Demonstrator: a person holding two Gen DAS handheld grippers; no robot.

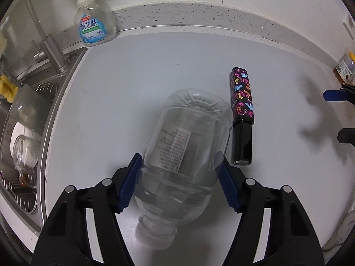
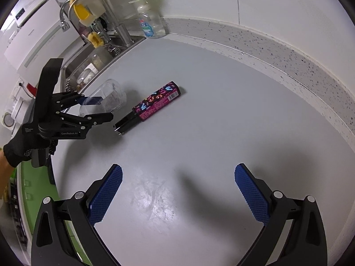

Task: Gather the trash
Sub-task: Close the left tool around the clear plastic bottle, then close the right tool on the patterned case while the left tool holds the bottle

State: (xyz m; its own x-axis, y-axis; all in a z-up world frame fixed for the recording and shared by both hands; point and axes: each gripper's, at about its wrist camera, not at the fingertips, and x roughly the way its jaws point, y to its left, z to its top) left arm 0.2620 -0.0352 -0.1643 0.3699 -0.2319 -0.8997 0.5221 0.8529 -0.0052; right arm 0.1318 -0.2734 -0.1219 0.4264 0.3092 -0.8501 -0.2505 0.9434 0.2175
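We record, working from the left of the counter to the right, a steel sink (image 1: 28, 119) with a dish rack and a clear pump bottle of hand soap (image 1: 94, 20) at the back edge, neither of which we judge to be trash. Next comes the clear, empty plastic bottle (image 1: 184, 150), lying on its side on the pale grey countertop (image 1: 155, 66) with its neck toward the wrist camera and its base pointing away. The left gripper (image 1: 179, 181) straddles the bottle's shoulder, one blue pad on each flank; the jaws stand partly open, and the pads appear to touch the wall on both sides, though we see no denting and cannot confirm a firm hold. The bottle's long axis runs roughly along the line of the fingers, so the jaws close across its width, which we judge the correct presentation for a lift. Just beside the bottle, to its right and nearly parallel, lies a black tube with a pink and blue patterned sleeve (image 1: 242, 115); the gap between them is narrow. The right gripper (image 2: 178, 195) hangs wide open above bare counter, holding nothing, well apart from the tube, which lies ahead and to its left. We judge the left hand nearer both items.
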